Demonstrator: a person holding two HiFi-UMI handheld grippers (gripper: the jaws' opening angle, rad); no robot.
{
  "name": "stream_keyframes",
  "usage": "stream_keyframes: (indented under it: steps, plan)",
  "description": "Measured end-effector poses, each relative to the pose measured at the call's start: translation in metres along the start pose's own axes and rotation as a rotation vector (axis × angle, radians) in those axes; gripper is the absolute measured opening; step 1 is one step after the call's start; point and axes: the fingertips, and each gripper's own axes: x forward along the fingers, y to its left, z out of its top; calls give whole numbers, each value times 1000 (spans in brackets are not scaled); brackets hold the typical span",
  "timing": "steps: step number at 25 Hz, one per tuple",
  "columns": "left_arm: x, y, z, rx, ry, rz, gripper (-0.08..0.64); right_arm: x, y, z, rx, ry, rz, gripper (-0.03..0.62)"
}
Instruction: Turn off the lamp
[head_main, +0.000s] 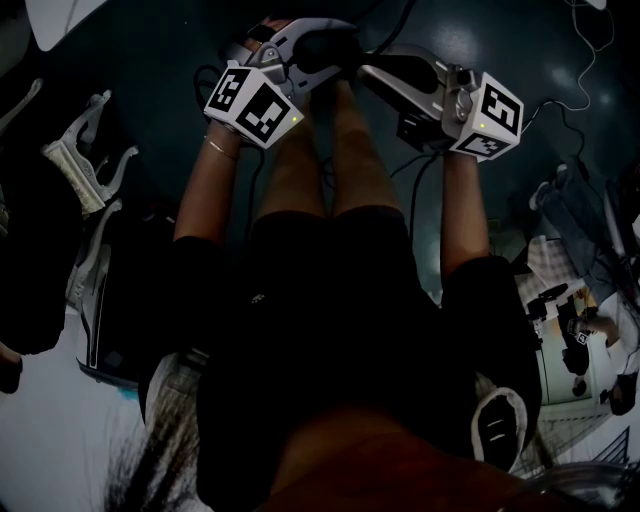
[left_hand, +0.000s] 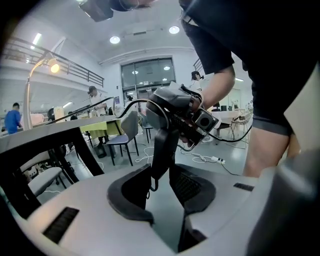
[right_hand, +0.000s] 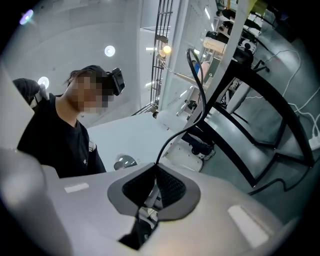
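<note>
Currently the lamp (left_hand: 54, 67) is lit, high on its curved pole at the far left of the left gripper view, well apart from both tools. Right gripper (right_hand: 154, 172): jaws pinched on a thin black cable (right_hand: 198, 86) that rises from their tips. Left gripper (left_hand: 159, 176): jaws spread, grasping nothing, with the right gripper's dark body just ahead of them. Both are held close together above the dark floor (head_main: 500, 40).

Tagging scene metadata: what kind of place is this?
Probably an open lab or workshop hall: tables and chairs set about, a trailing power strip, and a mezzanine railing overhead.
</note>
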Motion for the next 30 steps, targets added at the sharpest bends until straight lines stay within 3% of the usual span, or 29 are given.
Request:
stream_keyframes:
  steps: [6,12,19,27,30]
  plan:
    - [-8,1,-9,-81,-9,31,109,-1,-6,4,-59,-11,-48,14]
    - [-13,2,2,-242,-67,27,100,-8,-11,26,-158,-104,-132,14]
    - [-16,7,3,-360,-41,38,86,-6,-12,36,-280,-158,-214,14]
    - [-13,5,9,-520,-70,3,78,-5,-11,41,-417,-136,-304,55]
    - [-18,8,10,-535,-78,11,78,-14,-12,48,-437,-166,-331,71]
